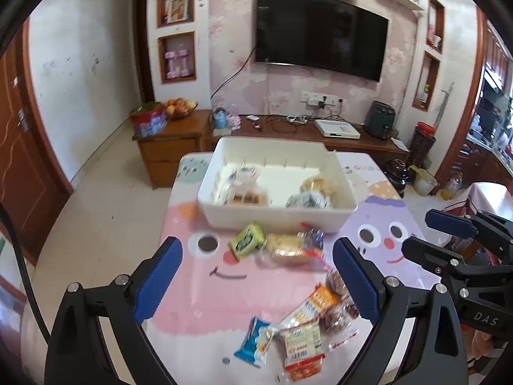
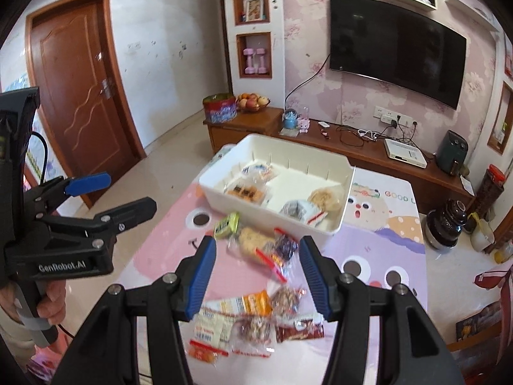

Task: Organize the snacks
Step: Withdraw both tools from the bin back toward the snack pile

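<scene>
The table [image 1: 192, 288], under a pink and lilac cartoon cloth, filled the lower half of both views, its near edge cut off by the gripper bodies. At centre frame sat the white bin [image 1: 275, 218], already holding several wrapped snacks too blurred to read. Just below it lay a green packet [image 1: 247, 240] touching a clear-wrapped bun [image 1: 288, 248]; more packets [image 1: 301, 333] crowded lower centre, partly hidden behind the fingers. The left gripper [image 1: 256, 284] stood wide and empty; the right gripper [image 2: 256, 276] was half spread, nothing pinched between its pads.
</scene>
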Tool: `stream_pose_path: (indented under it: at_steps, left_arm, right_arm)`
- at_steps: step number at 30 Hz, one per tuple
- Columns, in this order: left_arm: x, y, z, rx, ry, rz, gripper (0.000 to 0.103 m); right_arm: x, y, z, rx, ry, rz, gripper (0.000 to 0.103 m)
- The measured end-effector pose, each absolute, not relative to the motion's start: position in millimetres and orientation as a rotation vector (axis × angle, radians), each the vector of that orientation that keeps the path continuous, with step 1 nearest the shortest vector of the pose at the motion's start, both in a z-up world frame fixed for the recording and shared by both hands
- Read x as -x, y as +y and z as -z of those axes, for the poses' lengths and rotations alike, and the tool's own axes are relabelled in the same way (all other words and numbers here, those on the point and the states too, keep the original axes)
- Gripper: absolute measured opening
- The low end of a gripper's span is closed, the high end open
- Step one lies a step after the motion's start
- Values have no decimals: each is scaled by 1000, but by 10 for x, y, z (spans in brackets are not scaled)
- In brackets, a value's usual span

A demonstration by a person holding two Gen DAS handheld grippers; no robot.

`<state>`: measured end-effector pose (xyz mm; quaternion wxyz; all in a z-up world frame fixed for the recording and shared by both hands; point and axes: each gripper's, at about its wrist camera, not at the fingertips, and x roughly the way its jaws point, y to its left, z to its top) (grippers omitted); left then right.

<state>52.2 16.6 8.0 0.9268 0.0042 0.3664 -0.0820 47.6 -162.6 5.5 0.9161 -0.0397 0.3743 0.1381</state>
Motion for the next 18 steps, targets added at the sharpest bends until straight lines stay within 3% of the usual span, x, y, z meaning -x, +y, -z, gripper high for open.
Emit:
stream_pose_path:
  at_steps: [8,18]
  left_arm:
    - [-276,196,703,-71,833,129,94]
    - [-402,223,1691,-89,1027,115,94]
  right_arm:
    - [-272,-1565,606,136,828,-294,54]
    - [-287,-1671,1747,97,1088,-270,54]
